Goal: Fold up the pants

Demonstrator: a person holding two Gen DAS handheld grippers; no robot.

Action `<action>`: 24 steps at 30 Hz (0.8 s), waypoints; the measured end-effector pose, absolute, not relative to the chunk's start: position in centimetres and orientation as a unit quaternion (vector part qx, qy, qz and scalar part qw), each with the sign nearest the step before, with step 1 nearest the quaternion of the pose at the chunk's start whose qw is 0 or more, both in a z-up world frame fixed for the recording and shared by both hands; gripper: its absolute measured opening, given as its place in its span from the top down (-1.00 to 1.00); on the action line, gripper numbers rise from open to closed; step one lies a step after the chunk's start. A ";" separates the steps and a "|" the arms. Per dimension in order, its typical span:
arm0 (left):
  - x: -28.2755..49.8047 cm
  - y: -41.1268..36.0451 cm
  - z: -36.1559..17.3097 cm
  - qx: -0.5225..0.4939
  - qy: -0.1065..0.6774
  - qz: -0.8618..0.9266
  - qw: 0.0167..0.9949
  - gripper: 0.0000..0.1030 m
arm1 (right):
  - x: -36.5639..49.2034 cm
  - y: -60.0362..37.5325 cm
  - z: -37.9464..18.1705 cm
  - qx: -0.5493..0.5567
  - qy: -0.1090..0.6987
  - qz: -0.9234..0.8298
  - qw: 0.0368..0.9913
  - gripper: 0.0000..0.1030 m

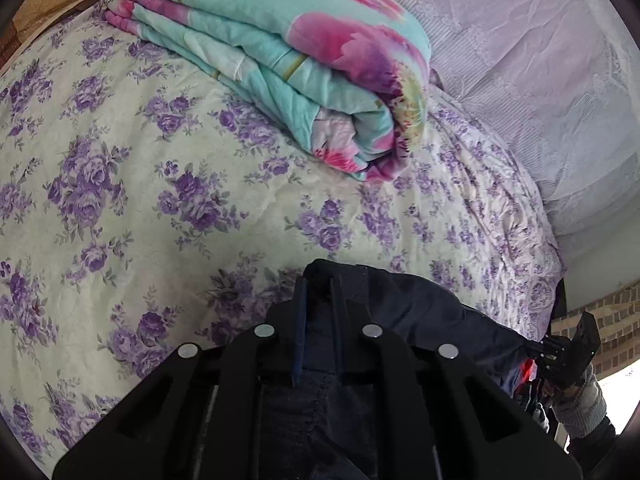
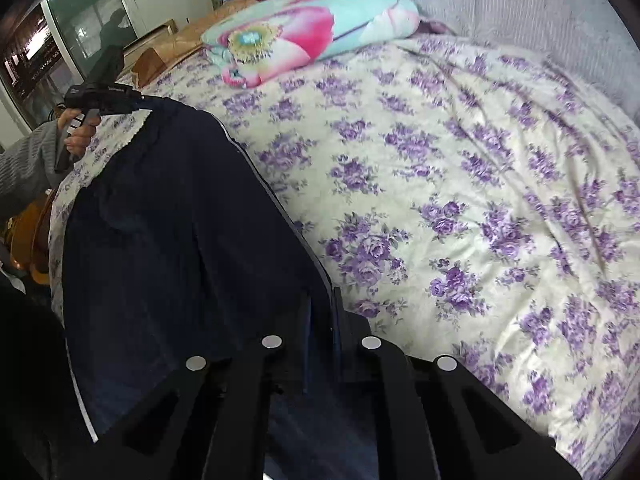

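Dark navy pants (image 2: 168, 220) with a thin pale side stripe hang stretched between my two grippers above the floral bed. My left gripper (image 1: 320, 280) is shut on one end of the pants (image 1: 420, 312); the elastic waistband shows between its fingers. It also shows in the right wrist view (image 2: 138, 106), pinching the far corner of the fabric. My right gripper (image 2: 322, 300) is shut on the near edge of the pants. It shows small in the left wrist view (image 1: 532, 350) at the far right, holding the other end.
A bedspread with purple flowers (image 1: 160, 160) covers the bed. A folded turquoise and pink quilt (image 1: 304, 60) lies at the back, also in the right wrist view (image 2: 304, 28). A pale lace curtain (image 1: 540, 60) hangs behind. Brick wall (image 1: 612, 320) at right; cabinet and window (image 2: 80, 20) at left.
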State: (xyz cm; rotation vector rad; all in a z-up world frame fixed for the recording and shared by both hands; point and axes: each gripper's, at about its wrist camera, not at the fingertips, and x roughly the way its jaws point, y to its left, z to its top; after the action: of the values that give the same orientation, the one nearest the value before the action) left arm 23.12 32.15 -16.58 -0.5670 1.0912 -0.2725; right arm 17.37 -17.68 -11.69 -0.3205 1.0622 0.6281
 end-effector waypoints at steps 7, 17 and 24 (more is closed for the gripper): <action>17.9 33.9 -12.6 -0.307 0.459 -0.182 0.814 0.82 | 4.8 -14.6 -6.3 -0.173 0.454 0.253 0.837 0.83; 6.6 37.0 -16.8 -0.390 0.520 -0.196 0.734 1.00 | -10.7 -11.0 -14.2 -0.140 0.541 0.201 0.804 0.83; 14.6 29.9 -13.5 -0.350 0.554 -0.197 0.730 -0.02 | -11.2 -10.7 -13.0 -0.138 0.517 0.180 0.825 0.83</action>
State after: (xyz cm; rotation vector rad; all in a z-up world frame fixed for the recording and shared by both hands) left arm 14.60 29.91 -13.54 -0.7709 1.2193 -0.4333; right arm -11.24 -10.68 -13.03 -0.2943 1.0997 0.3828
